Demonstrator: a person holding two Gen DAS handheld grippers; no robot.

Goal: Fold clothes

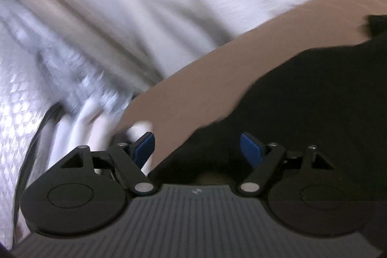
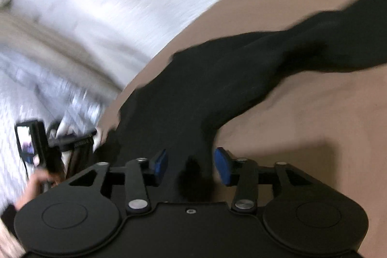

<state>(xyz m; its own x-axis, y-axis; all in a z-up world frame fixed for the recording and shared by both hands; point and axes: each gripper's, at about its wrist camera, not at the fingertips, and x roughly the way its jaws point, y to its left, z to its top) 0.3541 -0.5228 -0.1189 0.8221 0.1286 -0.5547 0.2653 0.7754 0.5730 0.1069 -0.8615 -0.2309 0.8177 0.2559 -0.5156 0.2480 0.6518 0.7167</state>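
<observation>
a: right tool (image 2: 190,165) first, nearest thing in view. blue pads set apart. a small tuft of the black garment (image 2: 217,84) stands up between them, but the pads do not look pressed onto it. i log it as open, not clamped.

b: and the left tool (image 1: 197,149)?

a: jaws wide apart, nothing between them. its right pad hangs over the edge of the dark cloth, its left pad over bare tan surface (image 1: 278,23), close to the near-left rim.

b: where does the garment lie, then?

a: flat on the tan surface, directly ahead of the right tool. from that tool it runs forward, then a long narrow limb, sleeve or leg, i cannot tell which, trails off to the far right. so the long axis goes from near-left to far-right.

b: which hand is nearer the bulk?

a: judgement only: the right one, since it sits over the near end. the left has just the garment's left margin.

b: beyond that?

a: a phone on a stand (image 2: 31,144) at the left, then white bedding (image 1: 157,4), heavily blurred.
</observation>
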